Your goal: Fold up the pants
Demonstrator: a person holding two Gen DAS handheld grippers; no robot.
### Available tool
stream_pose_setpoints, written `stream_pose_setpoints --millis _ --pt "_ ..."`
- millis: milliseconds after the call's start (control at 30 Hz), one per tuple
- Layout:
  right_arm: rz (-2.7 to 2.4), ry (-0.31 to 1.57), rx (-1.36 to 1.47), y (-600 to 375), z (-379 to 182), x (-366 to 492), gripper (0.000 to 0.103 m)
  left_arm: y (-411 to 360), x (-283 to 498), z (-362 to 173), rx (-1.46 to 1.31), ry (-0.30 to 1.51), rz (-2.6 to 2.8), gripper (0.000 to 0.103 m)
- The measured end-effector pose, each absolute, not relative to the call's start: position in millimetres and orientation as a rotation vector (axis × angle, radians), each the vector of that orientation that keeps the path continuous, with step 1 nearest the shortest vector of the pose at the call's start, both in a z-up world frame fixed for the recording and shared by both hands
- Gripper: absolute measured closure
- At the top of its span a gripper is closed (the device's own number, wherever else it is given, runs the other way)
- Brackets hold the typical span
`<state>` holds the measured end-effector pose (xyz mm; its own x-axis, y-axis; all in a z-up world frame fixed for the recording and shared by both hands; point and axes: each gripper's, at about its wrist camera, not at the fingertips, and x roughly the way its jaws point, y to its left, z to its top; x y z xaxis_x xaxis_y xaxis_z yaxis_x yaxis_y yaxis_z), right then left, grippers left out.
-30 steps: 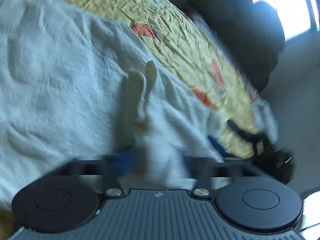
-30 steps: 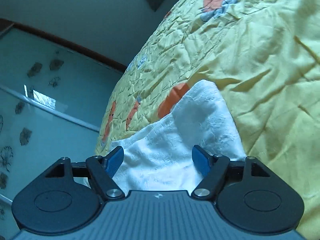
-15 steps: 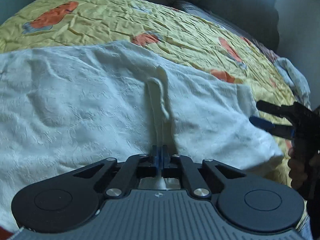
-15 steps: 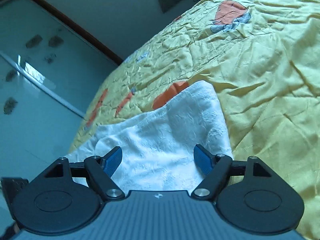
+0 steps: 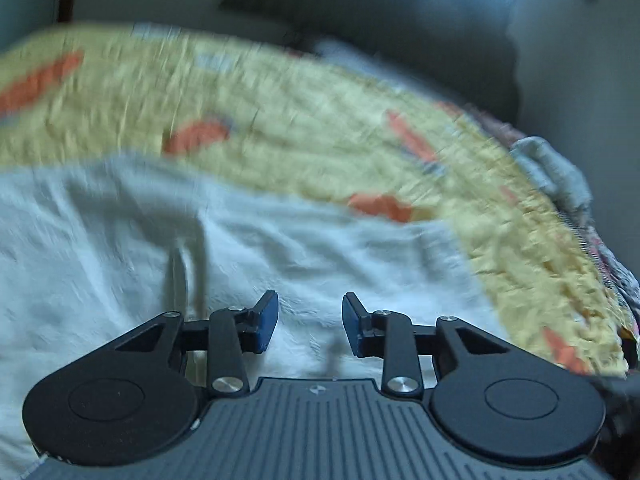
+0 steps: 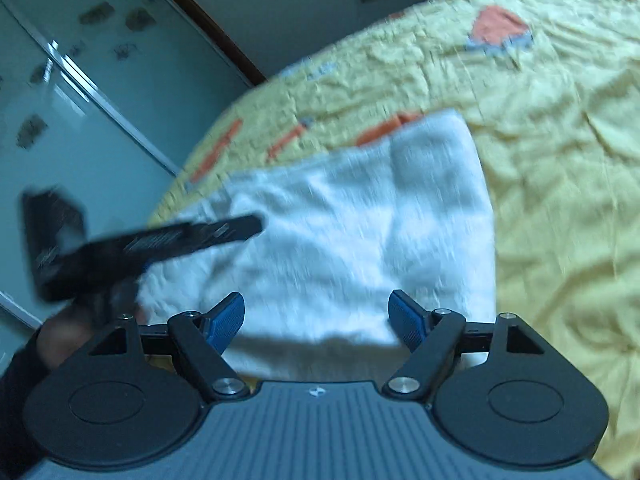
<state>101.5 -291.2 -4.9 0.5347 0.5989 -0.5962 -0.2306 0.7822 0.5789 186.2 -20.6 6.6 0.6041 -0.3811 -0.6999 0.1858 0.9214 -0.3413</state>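
White textured pants (image 5: 120, 248) lie spread on a yellow bedspread (image 5: 280, 120); they also show in the right wrist view (image 6: 360, 232), folded with a straight right edge. My left gripper (image 5: 308, 326) is open and empty just above the white fabric; a drawstring (image 5: 176, 276) lies left of it. My right gripper (image 6: 318, 320) is open and empty over the near edge of the pants. The left gripper also shows blurred in the right wrist view (image 6: 152, 244), above the pants' left part.
The yellow bedspread (image 6: 560, 160) with orange patches covers the bed. A grey cloth (image 5: 552, 168) lies at the bed's right edge. A dark headboard (image 5: 320, 12) stands behind. Glass wardrobe doors (image 6: 60, 100) stand left of the bed.
My left gripper has opened and let go of the drawstring and fabric, then swung; the view is blurred by motion. My right gripper stays open and has backed off slightly.
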Motion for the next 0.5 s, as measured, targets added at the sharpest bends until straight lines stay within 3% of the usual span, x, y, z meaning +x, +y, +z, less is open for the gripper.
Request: stream_pose_setpoints --millis 33,100,200,300,500 --pt "0.526 0.837 0.452 -291.3 -9.7 95.8 0.024 -16.6 186.7 1.7 -0.27 0.822 -0.337 0.06" --pt "0.539 0.792 0.399 -287.6 -13.7 87.6 0.024 -12.0 190.1 -1.9 -0.302 0.822 -0.335 0.064" --pt "0.509 0.831 0.315 -273.9 -4.5 92.3 0.024 -0.8 195.5 -3.5 -0.352 0.846 -0.332 0.072" --pt "0.479 0.841 0.287 -260.5 15.0 93.1 0.023 23.3 180.4 13.7 -0.389 0.839 -0.27 0.072" --pt "0.68 0.593 0.01 -178.1 53.1 63.8 0.023 131.5 81.1 73.8 -0.464 0.597 -0.014 0.036"
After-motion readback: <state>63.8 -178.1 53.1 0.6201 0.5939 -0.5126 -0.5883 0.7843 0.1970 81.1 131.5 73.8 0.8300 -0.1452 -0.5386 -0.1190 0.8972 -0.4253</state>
